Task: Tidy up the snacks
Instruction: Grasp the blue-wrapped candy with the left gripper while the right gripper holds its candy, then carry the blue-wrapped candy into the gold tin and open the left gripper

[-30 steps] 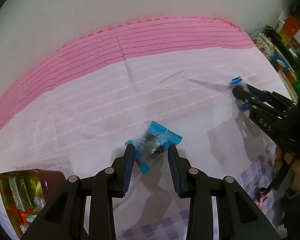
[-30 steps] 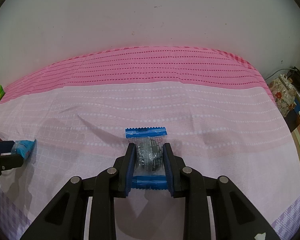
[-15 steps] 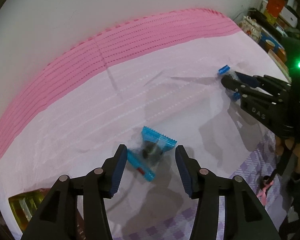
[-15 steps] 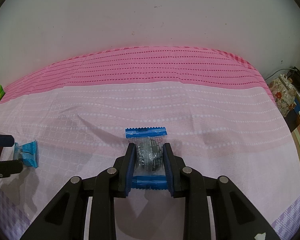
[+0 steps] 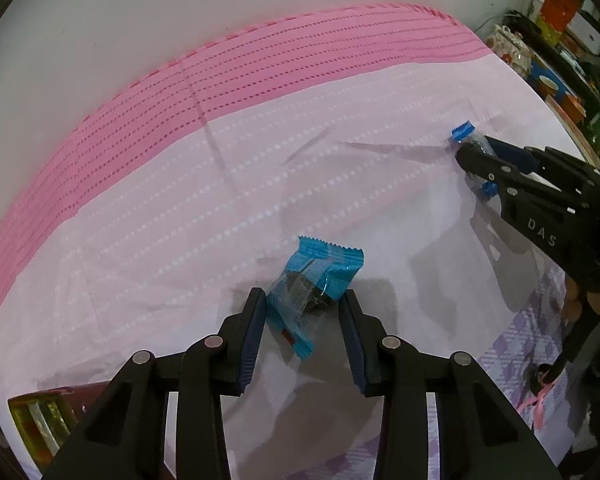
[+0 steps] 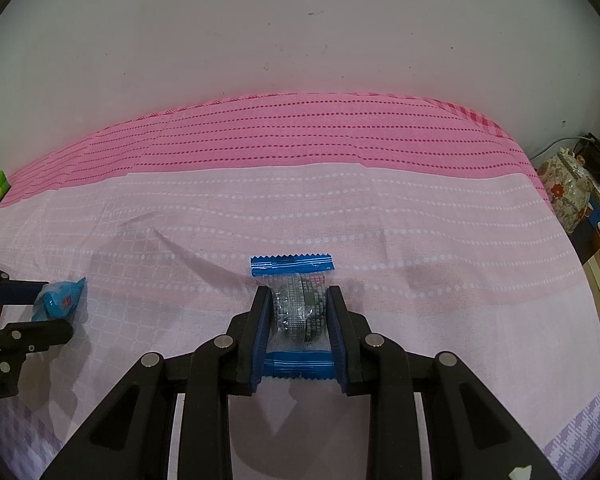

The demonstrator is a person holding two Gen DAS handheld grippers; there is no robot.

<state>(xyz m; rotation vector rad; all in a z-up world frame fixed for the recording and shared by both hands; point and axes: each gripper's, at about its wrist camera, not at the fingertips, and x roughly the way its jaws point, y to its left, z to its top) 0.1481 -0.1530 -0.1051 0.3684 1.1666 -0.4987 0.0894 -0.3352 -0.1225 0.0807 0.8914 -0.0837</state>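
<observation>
Each claw grips a blue-wrapped snack just above the pink cloth: the left claw (image 5: 303, 304) is clamped on its crumpled snack packet (image 5: 314, 286), the right claw (image 6: 299, 308) on a flat snack packet (image 6: 298, 312). Next, carrying both to the amber container (image 5: 40, 424), cut off at the frame's edge, its contents unclear.

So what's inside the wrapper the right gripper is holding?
Through the clear middle of the wrapper, a dark round snack shows. The right gripper fingers cover its sides, so its full shape stays hidden.

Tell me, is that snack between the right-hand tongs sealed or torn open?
Sealed: the snack packet shows both blue crimped ends intact, the dark snack inside, squeezed between the right tongs.
</observation>
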